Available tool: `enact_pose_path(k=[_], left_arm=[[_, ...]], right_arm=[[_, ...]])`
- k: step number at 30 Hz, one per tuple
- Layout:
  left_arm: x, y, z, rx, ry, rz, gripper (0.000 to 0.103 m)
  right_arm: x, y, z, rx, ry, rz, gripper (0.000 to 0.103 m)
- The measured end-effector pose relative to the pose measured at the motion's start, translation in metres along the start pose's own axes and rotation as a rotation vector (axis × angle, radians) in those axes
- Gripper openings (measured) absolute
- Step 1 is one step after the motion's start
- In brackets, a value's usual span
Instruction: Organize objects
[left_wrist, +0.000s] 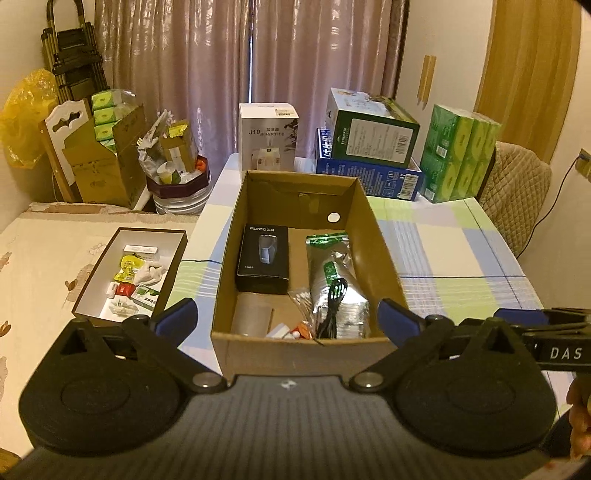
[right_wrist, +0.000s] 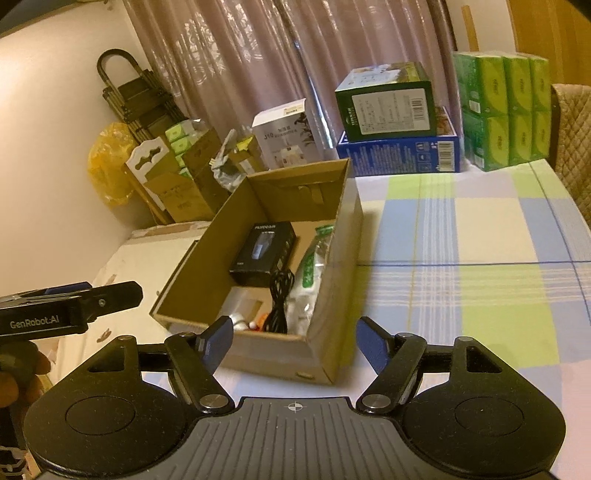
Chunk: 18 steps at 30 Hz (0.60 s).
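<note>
An open cardboard box (left_wrist: 380, 251) (right_wrist: 192, 266) stands on the checked tablecloth. Inside lie a black razor box (left_wrist: 263, 258) (right_wrist: 263, 254), a silver-green foil bag (left_wrist: 334, 280) (right_wrist: 314, 269), a coiled black cable (left_wrist: 332, 306) (right_wrist: 279, 299) and small white and orange items (left_wrist: 291, 332). My left gripper (left_wrist: 288, 319) is open, hovering before the box's near wall with nothing between its blue fingers. My right gripper (right_wrist: 295, 347) is open too, near the box's front right corner. The right gripper's body (left_wrist: 554, 343) shows at the edge of the left view, the left one (right_wrist: 66, 310) in the right view.
A shallow dark tray (left_wrist: 177, 254) with packets sits left of the box. At the table's back stand a white humidifier box (left_wrist: 267, 136) (right_wrist: 284, 142), stacked green and blue boxes (left_wrist: 369, 155) (right_wrist: 399, 125) and green tissue packs (left_wrist: 458, 155) (right_wrist: 506, 110). Cartons and a chair crowd the left corner.
</note>
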<state>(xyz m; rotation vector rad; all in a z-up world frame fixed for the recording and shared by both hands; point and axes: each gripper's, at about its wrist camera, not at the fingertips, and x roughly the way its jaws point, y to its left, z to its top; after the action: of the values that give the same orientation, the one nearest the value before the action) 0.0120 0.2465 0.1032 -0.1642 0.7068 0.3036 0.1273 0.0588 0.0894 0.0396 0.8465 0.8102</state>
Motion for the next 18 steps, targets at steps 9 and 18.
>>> enact_pose_path(k=[9,18], left_arm=[[-0.029,-0.013,-0.023,-0.003,-0.013,0.009,0.102],[-0.043,-0.014,-0.043,-0.064,0.023,-0.050,0.102]], right_arm=[[-0.031,0.005,-0.021,-0.038,-0.012,-0.088,0.087],[-0.045,0.009,-0.038,-0.070,0.002,-0.131,0.088]])
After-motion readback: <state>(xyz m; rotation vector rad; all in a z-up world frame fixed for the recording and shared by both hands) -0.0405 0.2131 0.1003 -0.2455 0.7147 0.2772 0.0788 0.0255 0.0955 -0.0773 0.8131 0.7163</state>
